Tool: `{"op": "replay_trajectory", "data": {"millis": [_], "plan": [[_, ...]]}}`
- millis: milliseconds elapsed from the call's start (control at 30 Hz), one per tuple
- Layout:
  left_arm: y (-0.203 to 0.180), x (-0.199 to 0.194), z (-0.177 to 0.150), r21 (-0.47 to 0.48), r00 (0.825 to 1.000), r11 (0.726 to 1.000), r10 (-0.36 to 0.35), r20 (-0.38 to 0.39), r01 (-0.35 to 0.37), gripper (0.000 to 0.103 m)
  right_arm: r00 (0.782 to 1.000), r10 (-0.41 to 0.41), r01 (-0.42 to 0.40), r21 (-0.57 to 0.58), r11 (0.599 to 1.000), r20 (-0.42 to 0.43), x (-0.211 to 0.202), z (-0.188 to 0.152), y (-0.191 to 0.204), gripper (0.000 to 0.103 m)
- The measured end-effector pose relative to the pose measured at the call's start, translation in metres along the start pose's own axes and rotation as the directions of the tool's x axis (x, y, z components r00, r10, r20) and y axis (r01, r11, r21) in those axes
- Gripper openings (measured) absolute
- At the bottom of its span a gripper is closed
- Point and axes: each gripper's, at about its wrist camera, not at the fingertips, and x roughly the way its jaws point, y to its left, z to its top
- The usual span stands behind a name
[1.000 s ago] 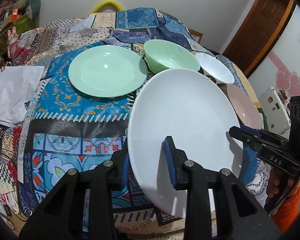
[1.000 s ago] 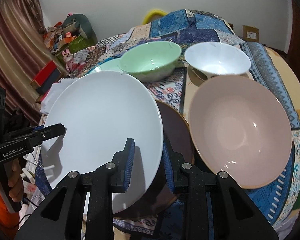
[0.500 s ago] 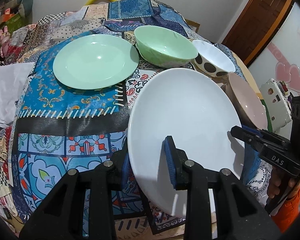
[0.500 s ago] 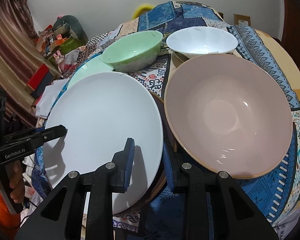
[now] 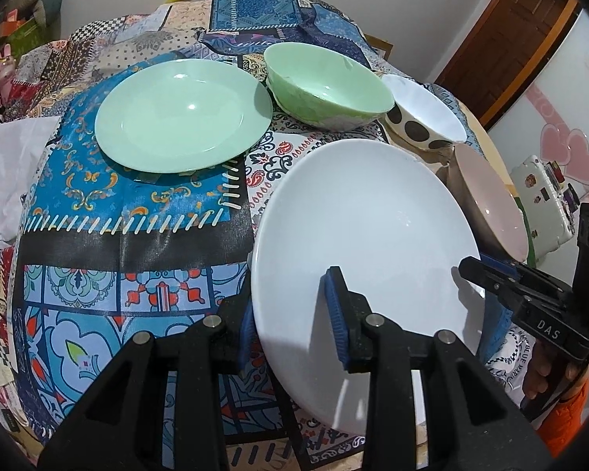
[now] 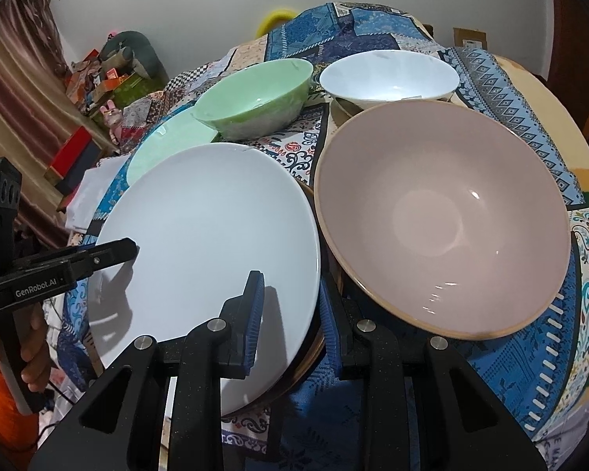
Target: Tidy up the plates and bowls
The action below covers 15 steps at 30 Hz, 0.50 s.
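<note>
A large white plate [image 5: 365, 227] lies low over the patchwork tablecloth, held at both sides. My left gripper [image 5: 290, 298] has its pads on the plate's left rim, and its jaws are starting to open. My right gripper [image 6: 290, 286] is shut on the opposite rim. A brown plate [image 6: 308, 357] shows as a thin rim under the white plate [image 6: 208, 235]; I cannot tell whether it is clamped too. Close on the right stands a pink bowl [image 6: 443, 212]. Farther back are a green plate [image 5: 180, 117], a green bowl [image 5: 326, 86] and a white dotted bowl [image 5: 424, 117].
A folded white cloth [image 5: 8, 180] lies at the table's left edge. A white box [image 5: 542, 196] stands off the table beyond the pink bowl. A hand [image 5: 542, 369] with an orange sleeve grips the right tool. Boxes and toys are heaped by the wall on the left.
The white plate has sunk and slid over the brown plate, which now shows only as a rim. The pink bowl looms closer in the right wrist view. Both grippers stay on the plate.
</note>
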Motion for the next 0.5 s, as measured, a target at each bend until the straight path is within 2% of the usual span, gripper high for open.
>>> {"op": "replay_trajectory", "data": {"millis": [200,500], "plan": [[0.004,0.009,0.001,-0.019,1.0,1.0,0.015,-0.021,-0.015,0.032,0.999,-0.046,0.046,-0.032,0.998,0.017,0.001,-0.001,0.005,0.025],[-0.002,0.012,-0.001,-0.014,1.0,1.0,0.015,-0.021,-0.015,0.032,0.998,-0.053,0.054,-0.028,0.998,0.037,-0.003,-0.001,0.001,0.025]]}}
